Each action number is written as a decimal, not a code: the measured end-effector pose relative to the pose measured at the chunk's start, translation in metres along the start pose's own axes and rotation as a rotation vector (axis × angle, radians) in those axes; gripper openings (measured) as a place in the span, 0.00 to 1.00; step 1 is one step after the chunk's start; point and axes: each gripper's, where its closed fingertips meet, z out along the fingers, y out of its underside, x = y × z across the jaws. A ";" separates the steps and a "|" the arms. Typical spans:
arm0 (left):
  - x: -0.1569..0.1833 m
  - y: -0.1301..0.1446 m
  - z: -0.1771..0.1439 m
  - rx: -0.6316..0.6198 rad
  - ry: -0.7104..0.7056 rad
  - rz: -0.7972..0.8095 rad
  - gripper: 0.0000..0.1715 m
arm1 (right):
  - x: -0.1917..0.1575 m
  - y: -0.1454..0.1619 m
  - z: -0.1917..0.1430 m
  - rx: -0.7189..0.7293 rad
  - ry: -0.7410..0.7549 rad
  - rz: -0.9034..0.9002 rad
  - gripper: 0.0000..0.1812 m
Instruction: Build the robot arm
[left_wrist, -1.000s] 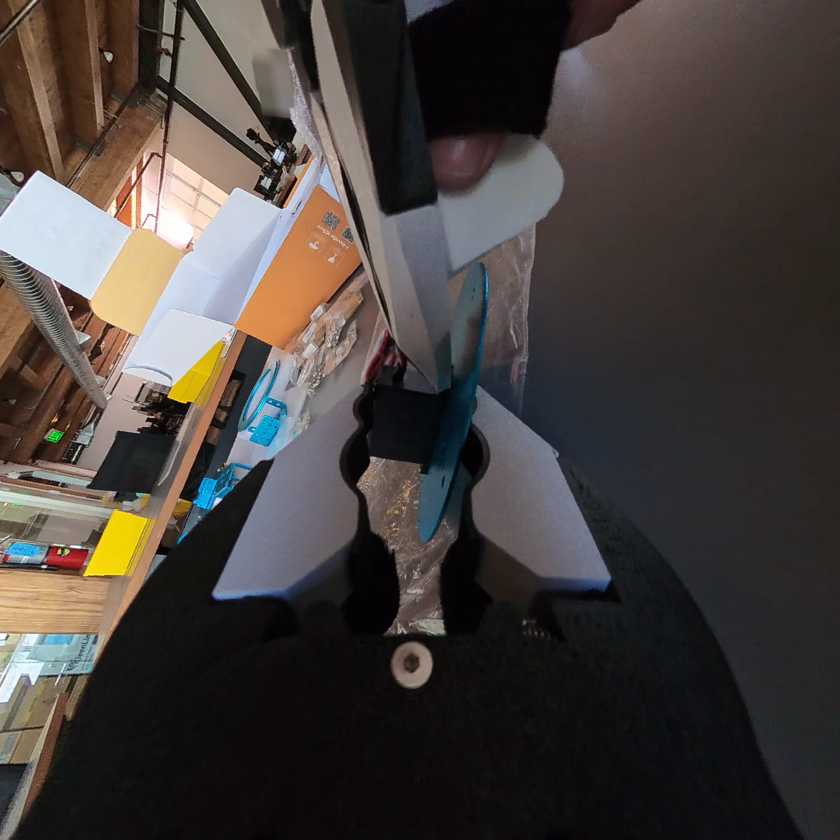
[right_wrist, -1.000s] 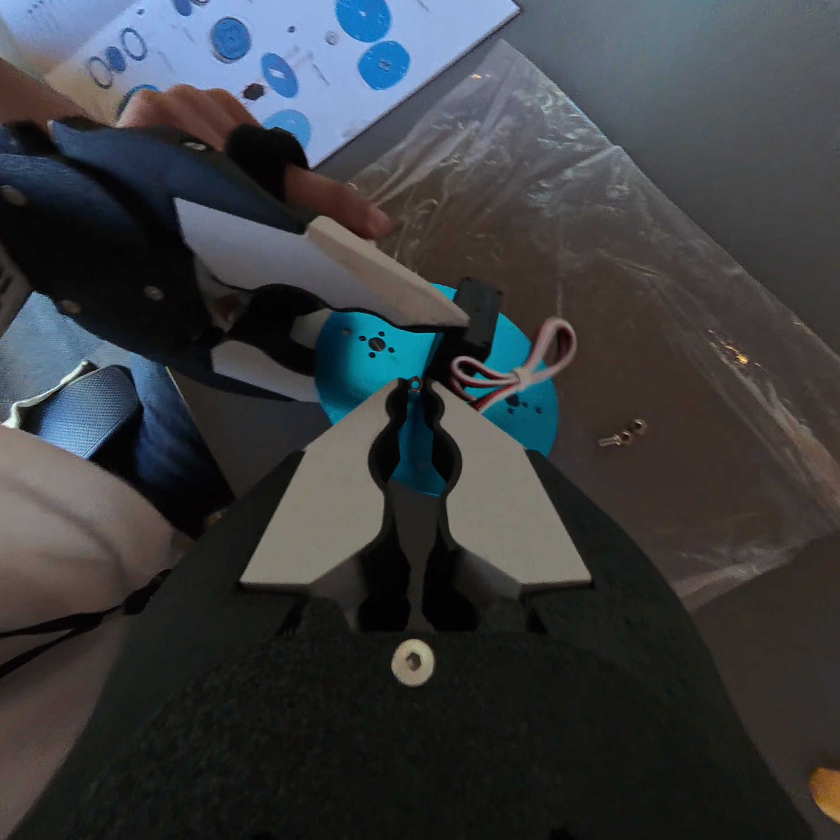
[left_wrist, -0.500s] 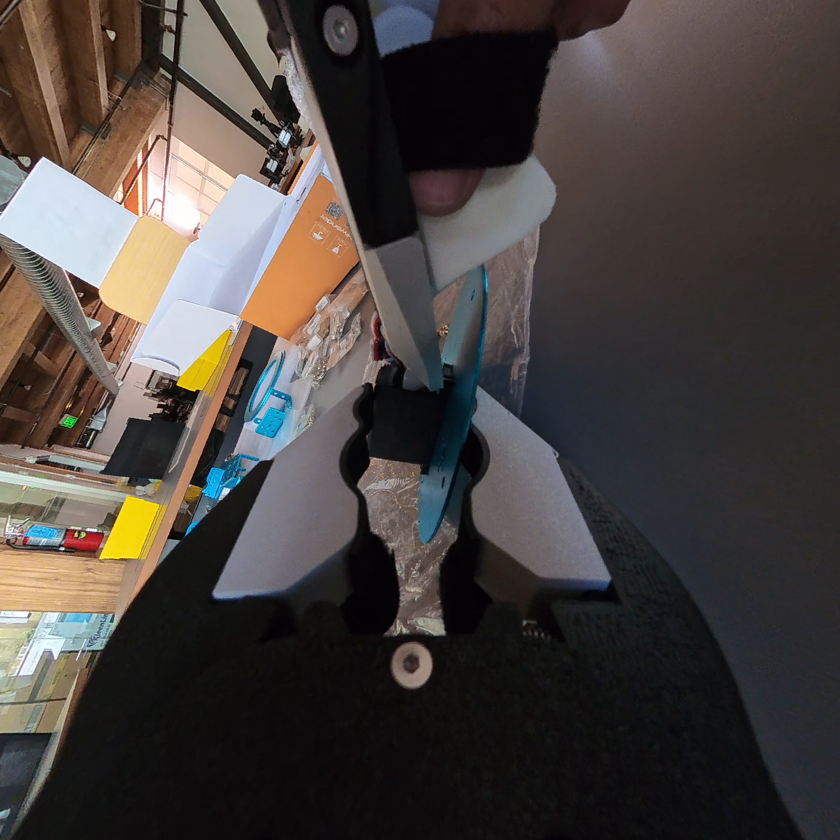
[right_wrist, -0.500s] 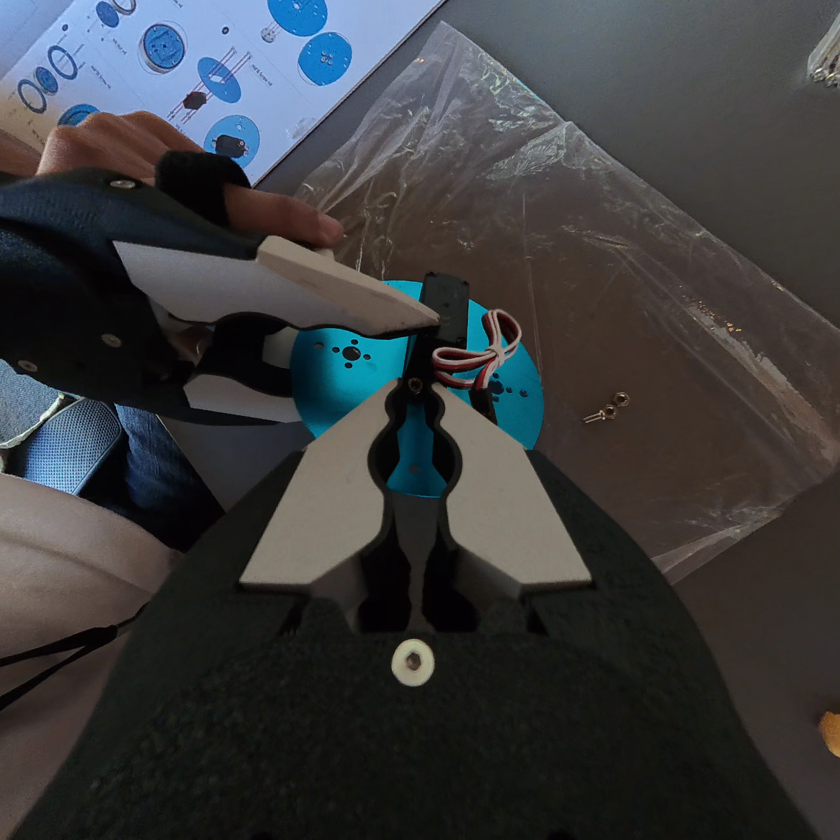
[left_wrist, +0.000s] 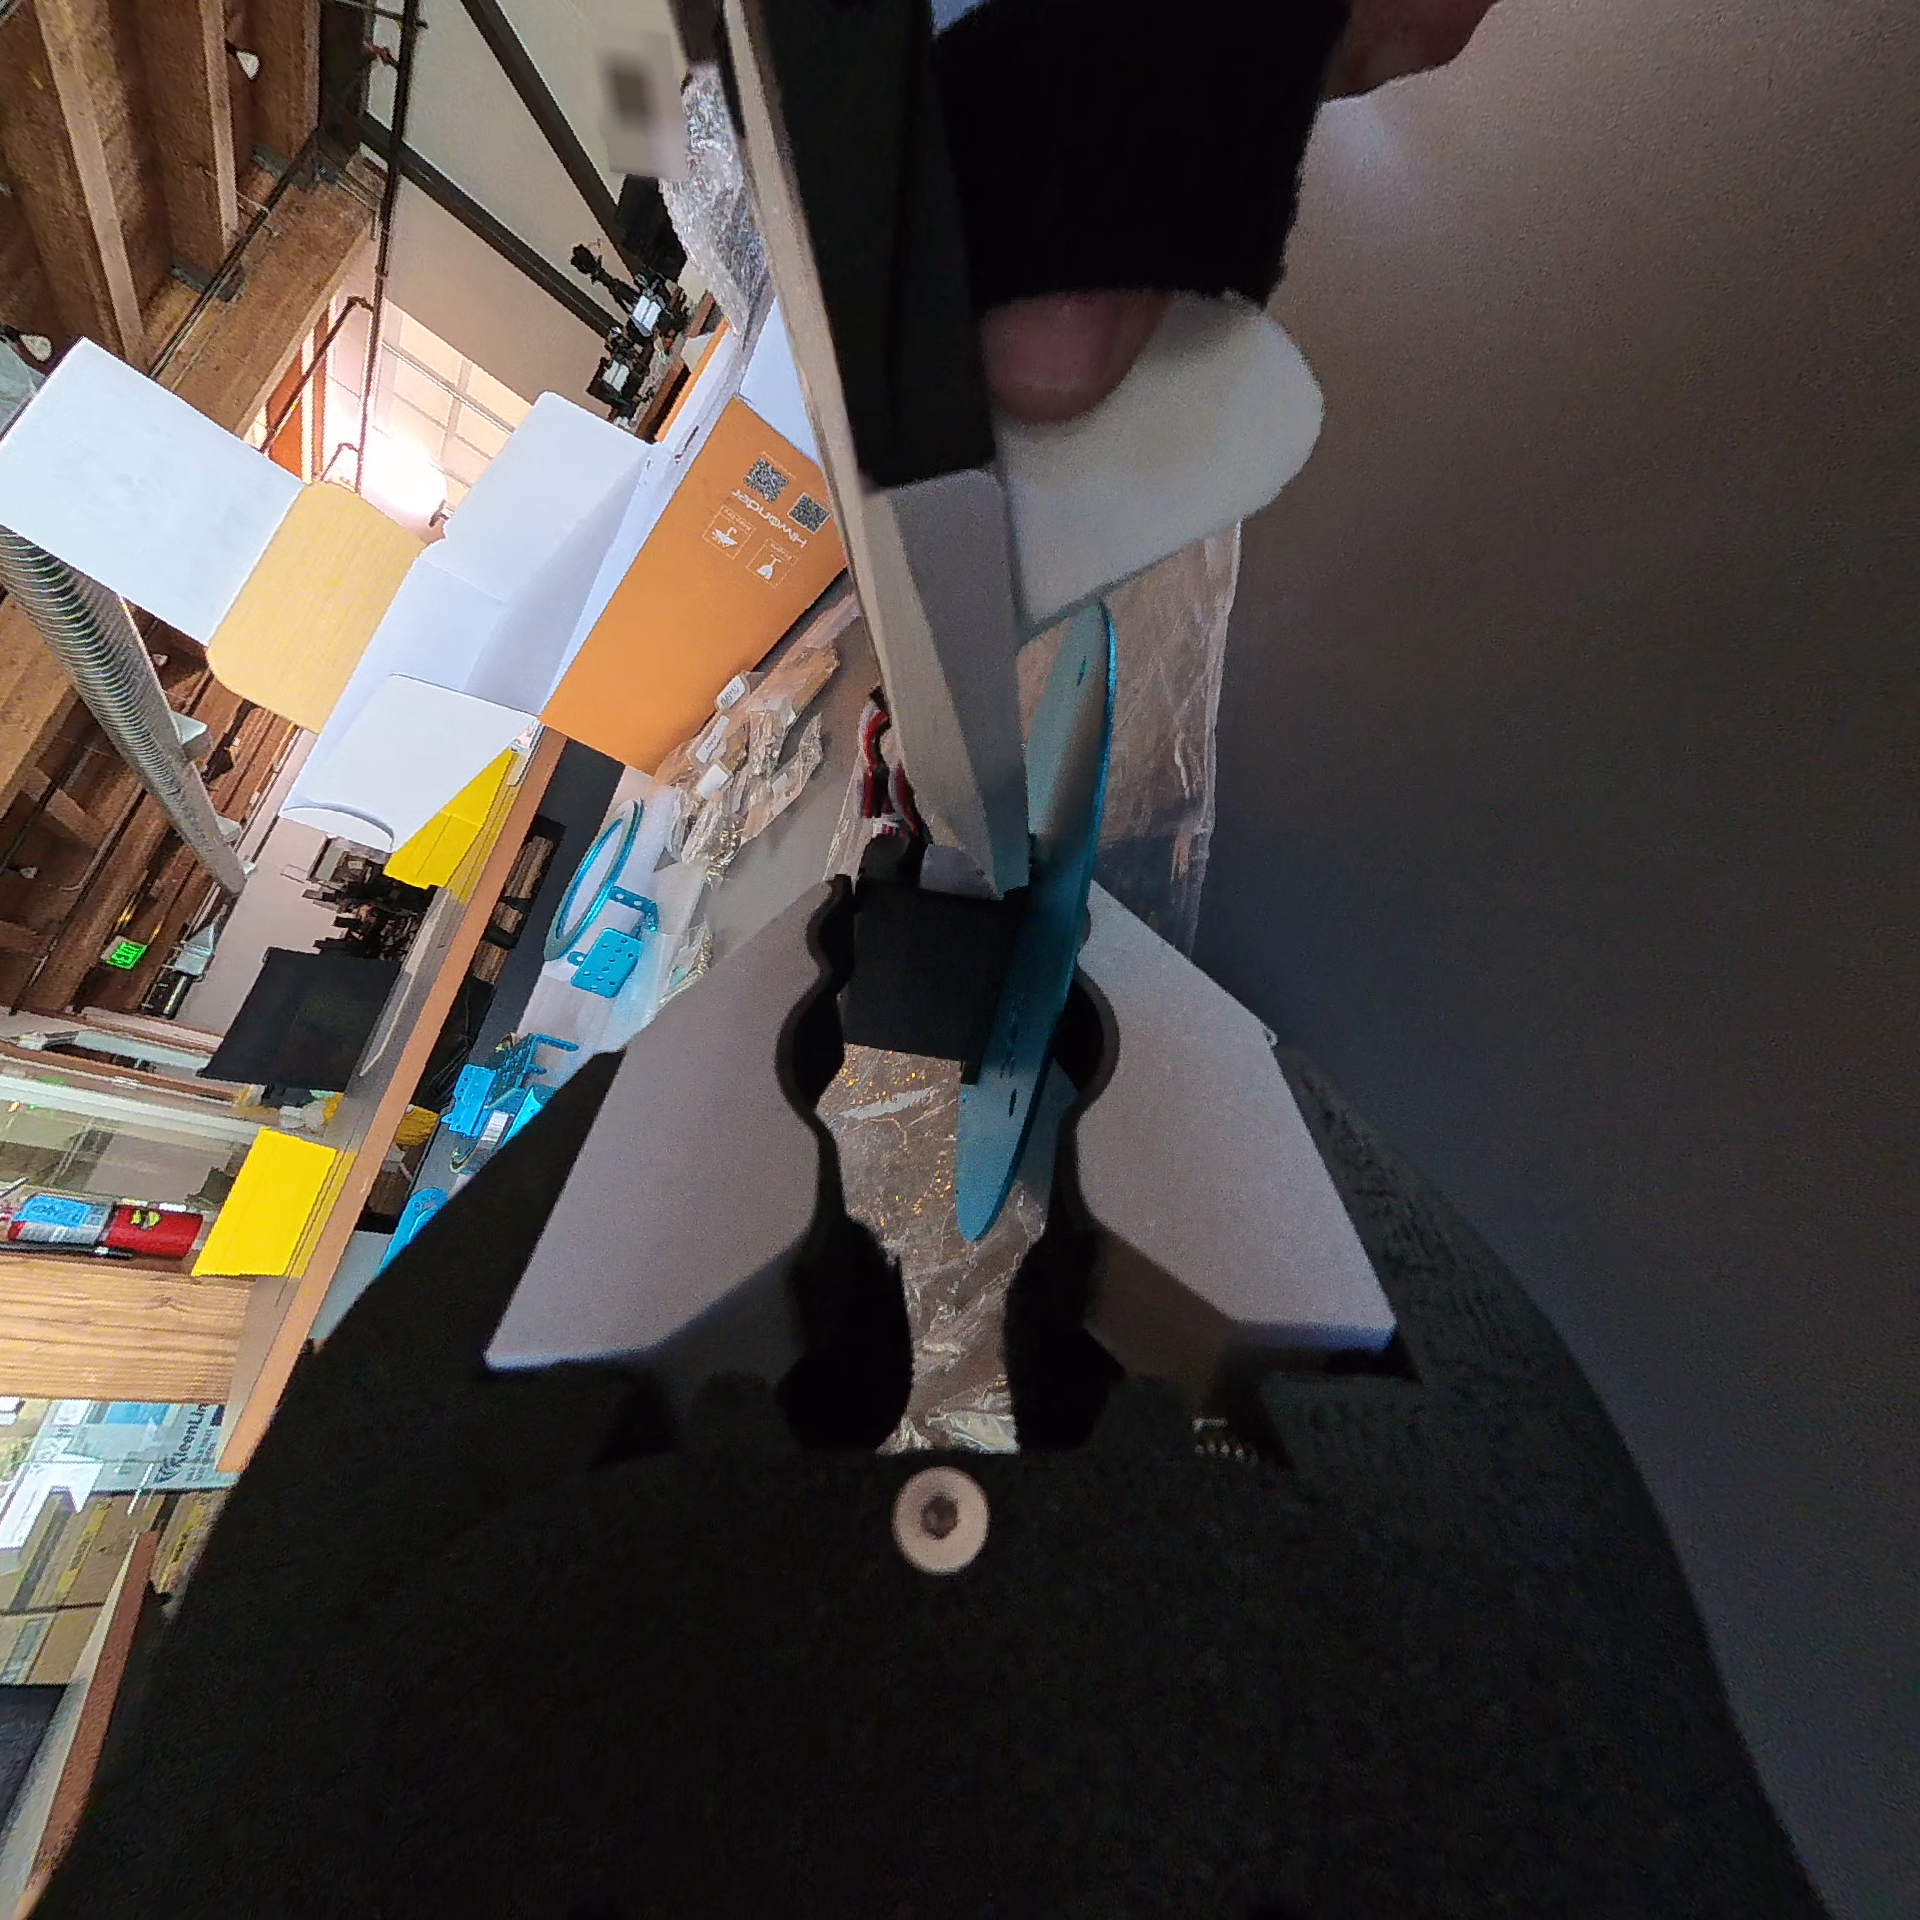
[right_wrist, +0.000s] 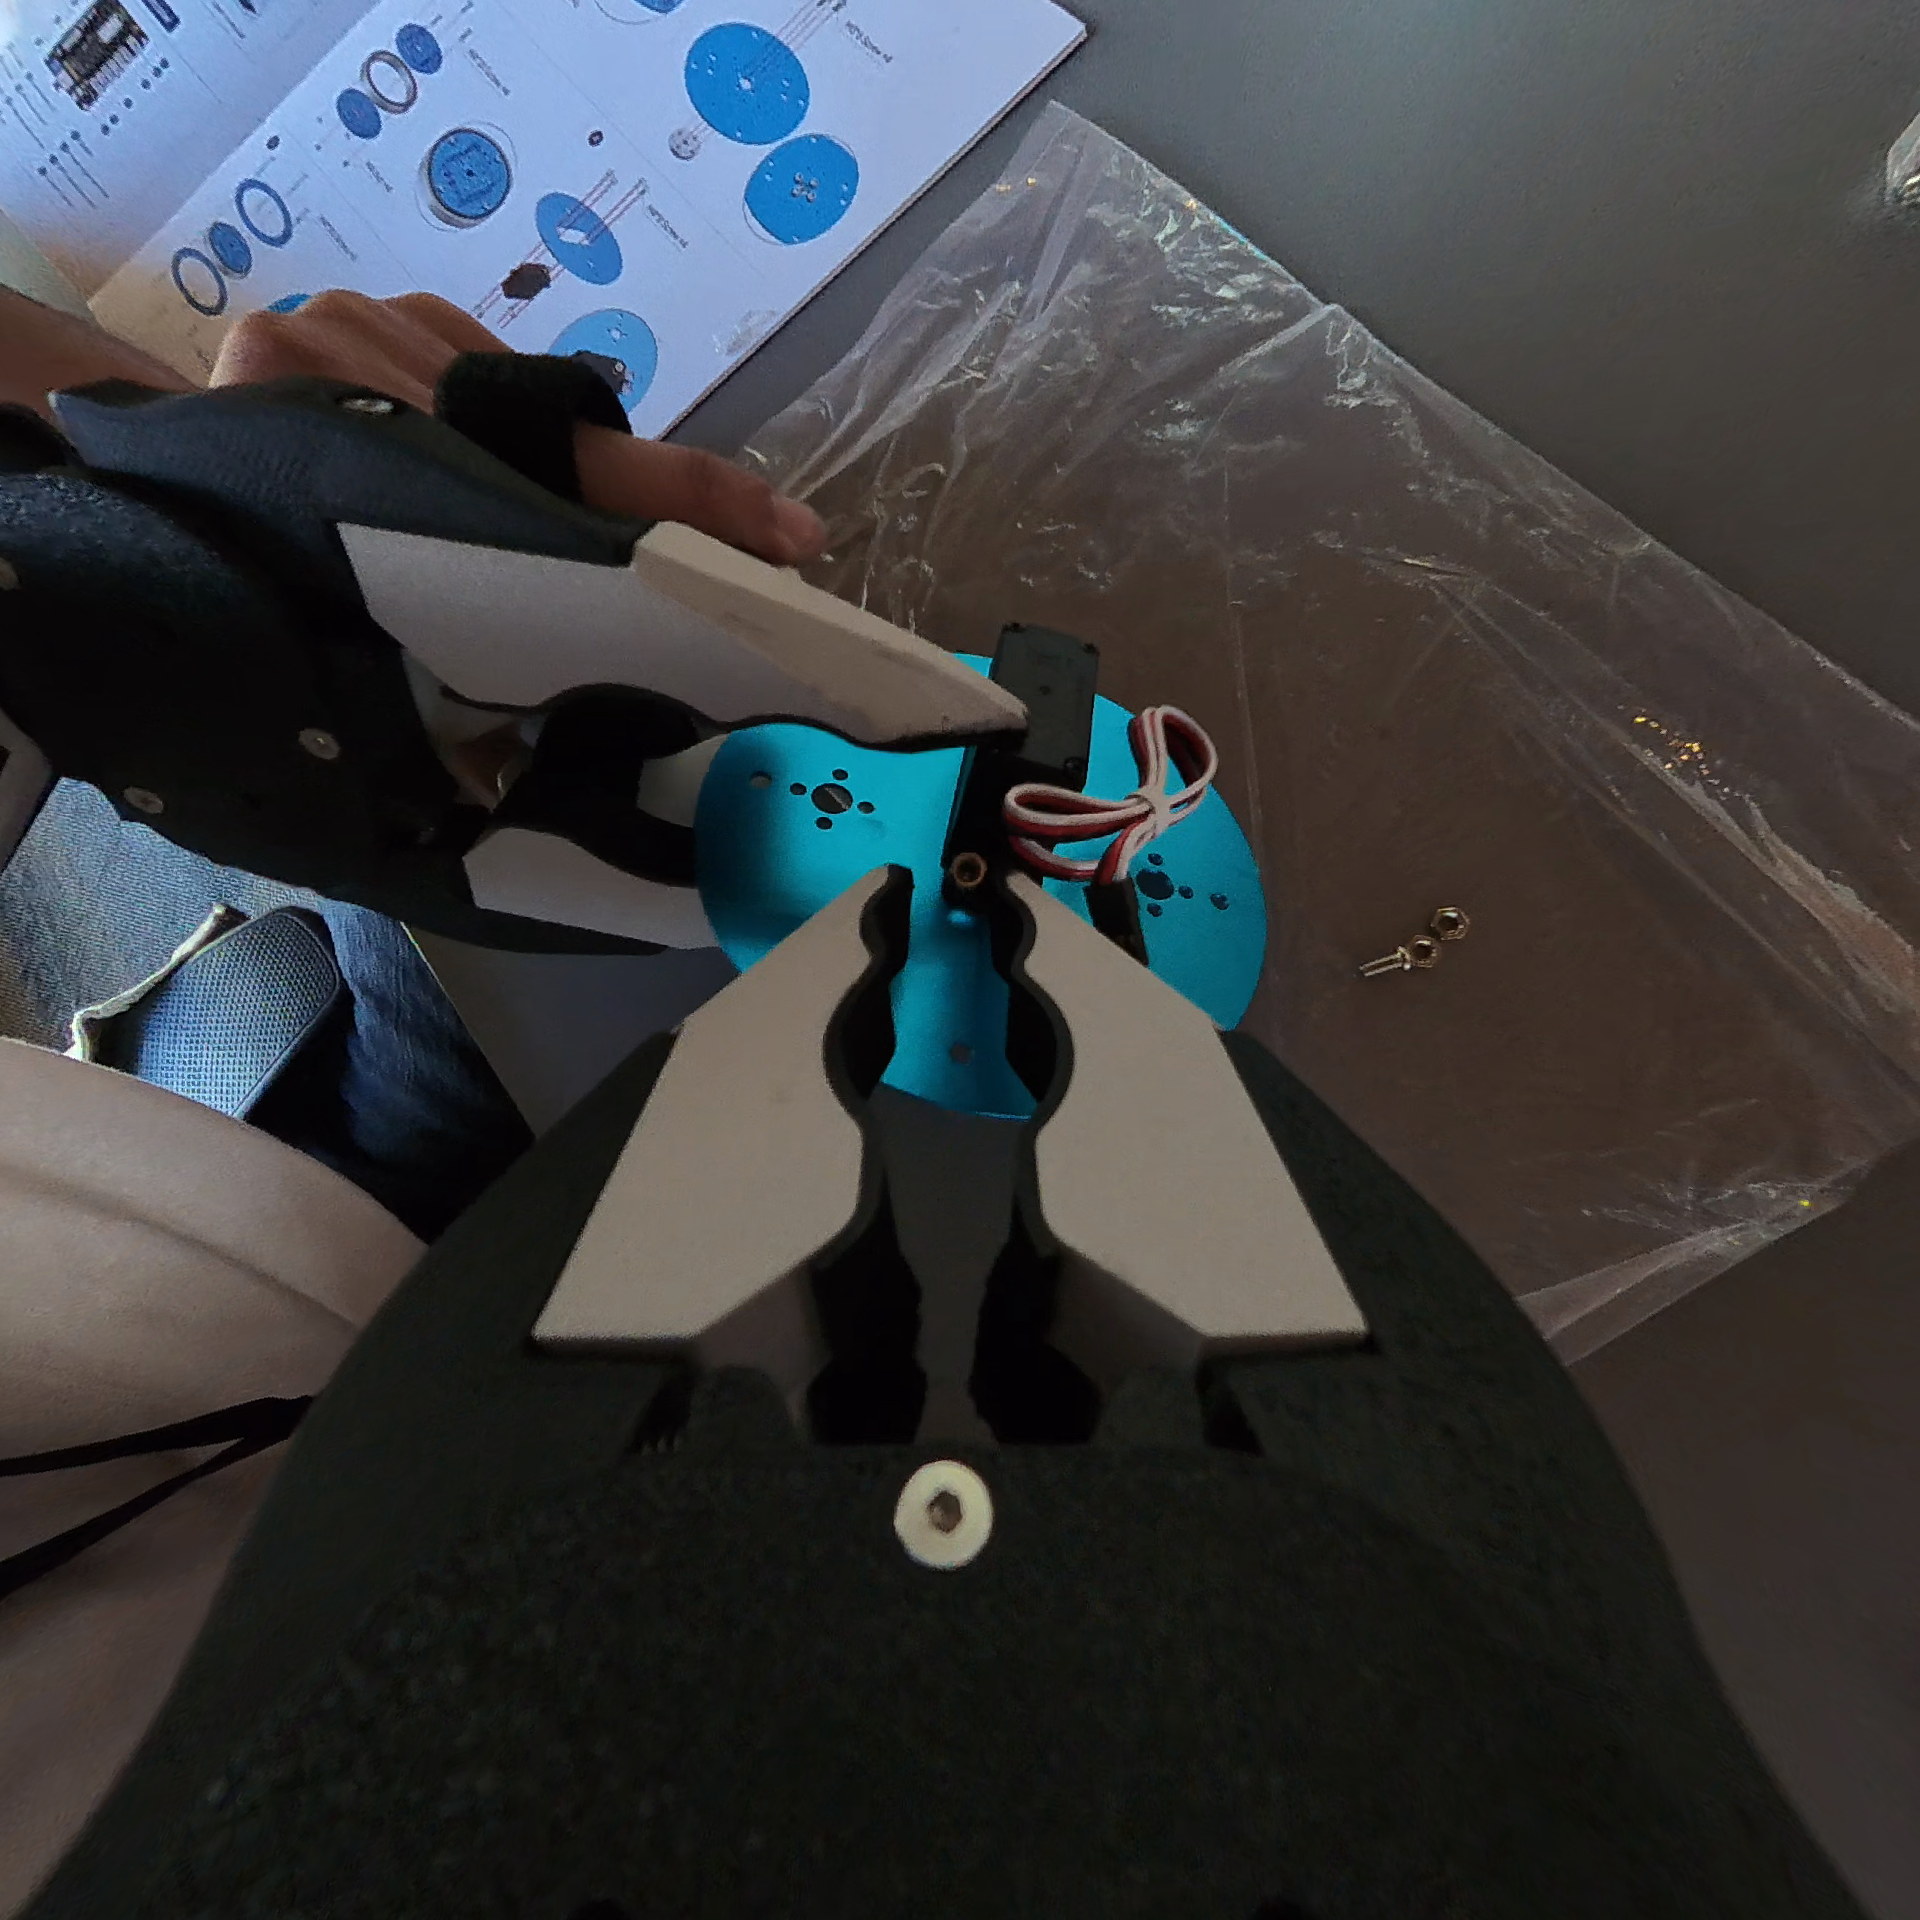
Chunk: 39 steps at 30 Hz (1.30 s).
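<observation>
My left gripper (left_wrist: 966, 914) is shut on a black servo (left_wrist: 904, 977) and the round blue disc (left_wrist: 1039, 935) it sits against, holding both on edge above the table. In the right wrist view its upper finger (right_wrist: 810, 644) presses the servo (right_wrist: 1044, 686), which stands on the disc (right_wrist: 1174, 935) with a red and white wire (right_wrist: 1122, 810) coiled beside it. My right gripper (right_wrist: 958, 883) is slightly open, its tips either side of a small brass piece (right_wrist: 966, 868) at the servo's flange. One right finger (left_wrist: 945, 665) reaches down to the servo.
A clear plastic bag (right_wrist: 1351, 623) lies on the grey table (right_wrist: 1558, 156) under the disc. A small screw and nuts (right_wrist: 1418, 935) lie on the bag to the right. A printed parts sheet (right_wrist: 520, 156) lies at the far left. An orange box (left_wrist: 675, 592) and blue parts (left_wrist: 613, 956) stand farther off. Less than 4 cm separates the two grippers' tips.
My right gripper's fingertips were closed on the small brass piece and have now parted around it. My left gripper keeps its hold on the servo and disc.
</observation>
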 end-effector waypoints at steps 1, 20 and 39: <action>0.000 0.000 0.000 0.000 0.001 -0.003 0.22 | 0.000 0.000 -0.001 0.008 -0.004 0.000 0.08; 0.000 0.000 0.000 0.001 0.002 -0.007 0.22 | -0.005 -0.001 -0.004 0.041 -0.049 -0.003 0.17; 0.001 0.000 0.000 -0.002 -0.002 0.007 0.22 | -0.016 -0.002 0.002 0.031 -0.133 0.041 0.24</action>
